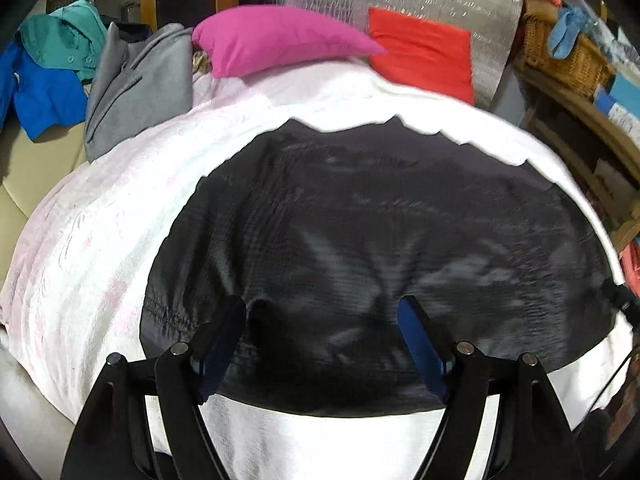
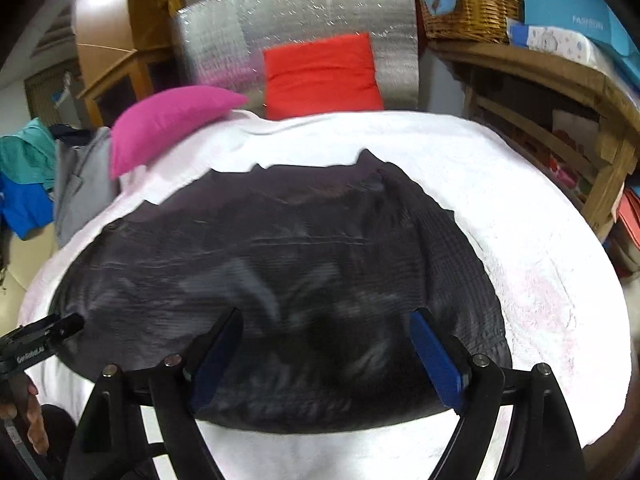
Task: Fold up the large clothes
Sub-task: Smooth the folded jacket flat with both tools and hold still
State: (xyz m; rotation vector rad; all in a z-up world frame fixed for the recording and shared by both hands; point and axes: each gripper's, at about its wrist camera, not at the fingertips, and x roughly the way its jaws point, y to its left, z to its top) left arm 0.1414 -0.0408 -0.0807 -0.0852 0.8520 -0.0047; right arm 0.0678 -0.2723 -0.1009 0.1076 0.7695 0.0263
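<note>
Nearest the lens: left gripper point(image 1: 324, 320), jaws spread wide, nothing between the blue pads, poised over the near hem of the black garment point(image 1: 380, 240). Right gripper point(image 2: 326, 332) likewise wide open and empty above the same hem.

Garment lies spread, mostly flat, on the white bedcover point(image 1: 100, 240), near edge toward the grippers, far edge toward the pillows.

Left to right beyond it: blue and teal clothes point(image 1: 44, 72), grey jacket point(image 1: 136, 84), pink pillow point(image 1: 276, 40), red pillow point(image 1: 424, 56), wicker basket point(image 1: 560, 52) on a wooden shelf.

Risks, as I judge: fabric looks thin and slippery; a shallow pinch could drop a corner mid-fold. Pads may also catch the bedcover beneath and drag it along. Uneven lift between the two hands would skew the fold.
</note>
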